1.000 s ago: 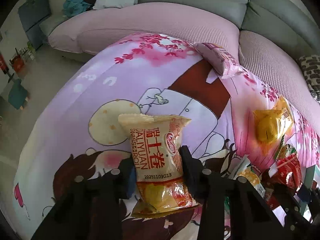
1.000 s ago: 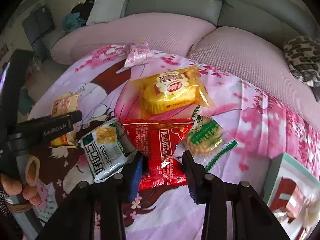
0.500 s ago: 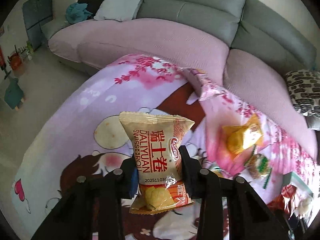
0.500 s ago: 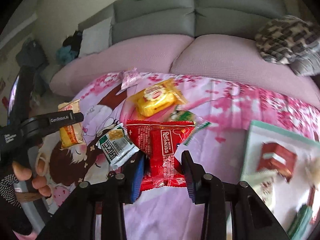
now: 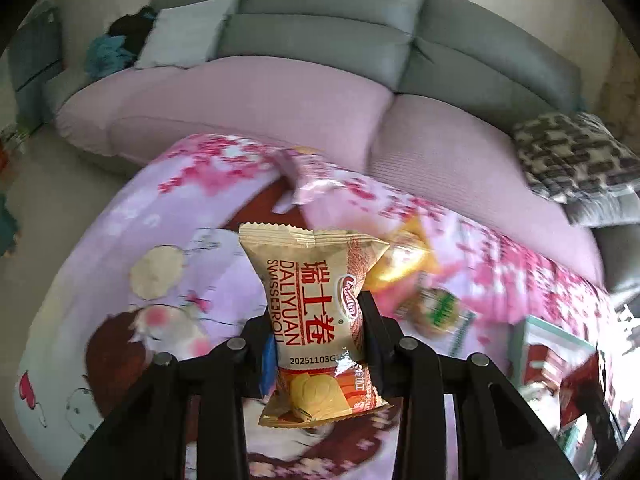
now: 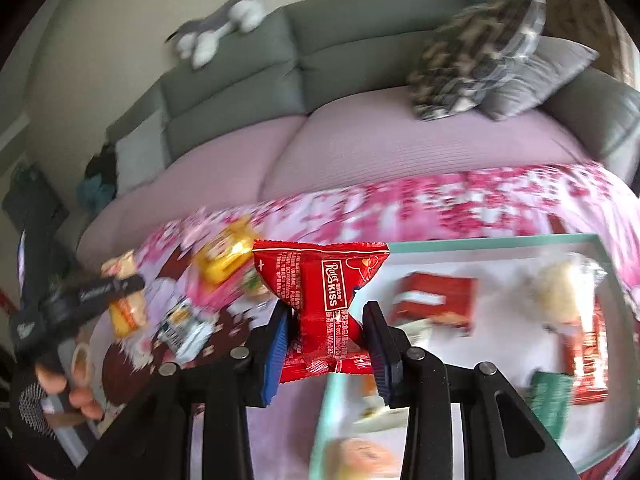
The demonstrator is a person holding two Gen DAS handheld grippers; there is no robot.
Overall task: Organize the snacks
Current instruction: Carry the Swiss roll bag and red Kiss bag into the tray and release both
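Note:
My left gripper [image 5: 316,316] is shut on a tan Swiss roll packet [image 5: 316,304] and holds it upright above the pink cartoon blanket [image 5: 180,216]; the packet also shows in the right wrist view [image 6: 126,300]. My right gripper [image 6: 326,316] is shut on a red Kiss packet [image 6: 322,300], lifted near the left rim of the mint-green tray [image 6: 480,242]. The tray also shows in the left wrist view [image 5: 556,332]. A yellow packet [image 6: 226,254], a green-and-white packet [image 5: 438,312], a grey-white packet [image 6: 182,330] and a pink packet [image 5: 316,182] lie on the blanket.
The tray holds a red box [image 6: 434,298], a pale packet [image 6: 560,292], a green packet [image 6: 548,400] and other snacks. Behind the blanket stands a grey sofa [image 5: 332,36] with pink seat covers [image 5: 240,100], a patterned cushion [image 6: 476,52] and a plush toy [image 6: 224,28].
Both grippers have risen off the blanket with their packets. The right gripper has swung right, so that the tray fills its view. The left view has tilted up and shifted right.

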